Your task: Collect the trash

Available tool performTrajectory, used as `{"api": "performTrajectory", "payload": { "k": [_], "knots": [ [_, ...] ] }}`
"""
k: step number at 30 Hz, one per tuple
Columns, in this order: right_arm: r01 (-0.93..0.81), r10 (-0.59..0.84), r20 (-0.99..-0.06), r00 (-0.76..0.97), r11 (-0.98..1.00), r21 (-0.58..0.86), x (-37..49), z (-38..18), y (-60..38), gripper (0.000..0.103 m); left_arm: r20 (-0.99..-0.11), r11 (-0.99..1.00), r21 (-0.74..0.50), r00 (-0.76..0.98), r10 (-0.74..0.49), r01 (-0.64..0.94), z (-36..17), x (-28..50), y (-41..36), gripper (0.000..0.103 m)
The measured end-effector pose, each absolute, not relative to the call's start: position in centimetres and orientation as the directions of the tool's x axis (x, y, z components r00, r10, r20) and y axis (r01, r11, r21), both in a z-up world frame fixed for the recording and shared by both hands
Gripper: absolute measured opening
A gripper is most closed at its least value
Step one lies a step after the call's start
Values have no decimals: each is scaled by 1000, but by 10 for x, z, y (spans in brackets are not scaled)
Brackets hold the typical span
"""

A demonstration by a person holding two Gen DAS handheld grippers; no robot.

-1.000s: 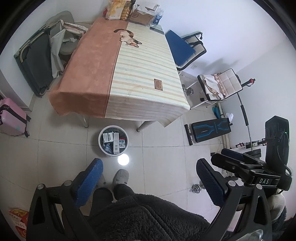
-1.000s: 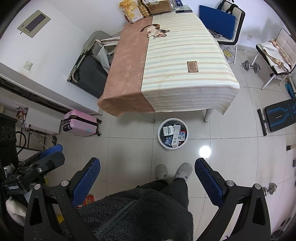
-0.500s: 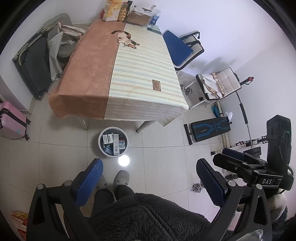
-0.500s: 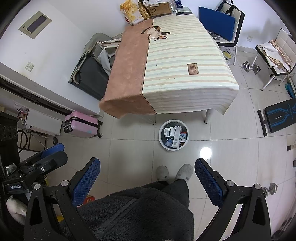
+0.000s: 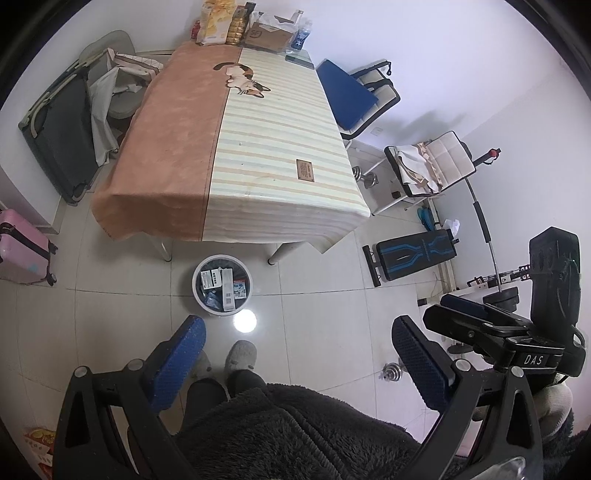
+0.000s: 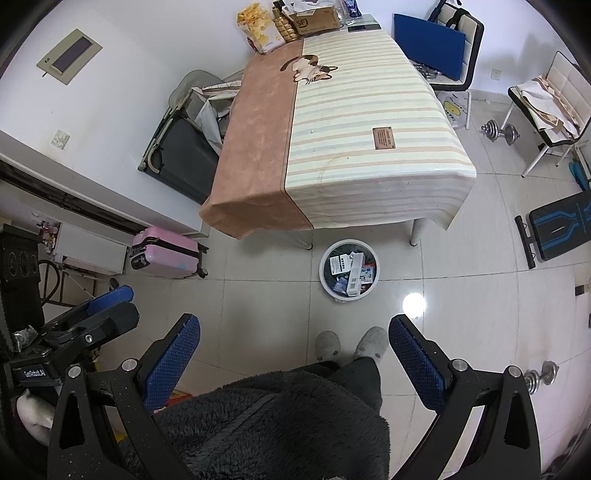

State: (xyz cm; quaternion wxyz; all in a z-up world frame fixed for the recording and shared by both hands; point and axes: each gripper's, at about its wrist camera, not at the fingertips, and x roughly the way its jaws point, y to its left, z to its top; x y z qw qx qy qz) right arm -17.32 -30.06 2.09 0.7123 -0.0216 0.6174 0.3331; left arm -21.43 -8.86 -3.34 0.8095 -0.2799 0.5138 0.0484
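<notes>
On the tiled floor, just off the near edge of the counter (image 5: 280, 155) and between its two front legs, stands one round white trash bin (image 5: 222, 285), also seen from the right wrist (image 6: 349, 271). It holds several pieces of trash (image 5: 221, 284): at least three white cartons and some blue wrappers, the rest too small to count. The left hand-held gripper (image 5: 297, 360) hangs high above the floor with its two blue-padded fingers spread wide and nothing between them. The right hand-held gripper (image 6: 293, 356) is likewise wide apart and holds nothing. Two grey slippers (image 6: 351, 345) stand below them. The counter's striped and brown cloth carries one small brown label; snack bags and one cardboard box (image 6: 314, 16) crowd its far edge. One pink suitcase (image 6: 166, 253) lies at the left wall.
</notes>
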Motion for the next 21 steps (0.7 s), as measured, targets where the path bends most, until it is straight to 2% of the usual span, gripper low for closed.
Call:
{"api": "performTrajectory", "payload": {
  "k": [21],
  "knots": [
    [-492, 462, -887, 29, 778, 389, -175, 28, -302, 103, -856, 838, -407, 472, -210, -365, -32, -212, -89, 103]
  ]
}}
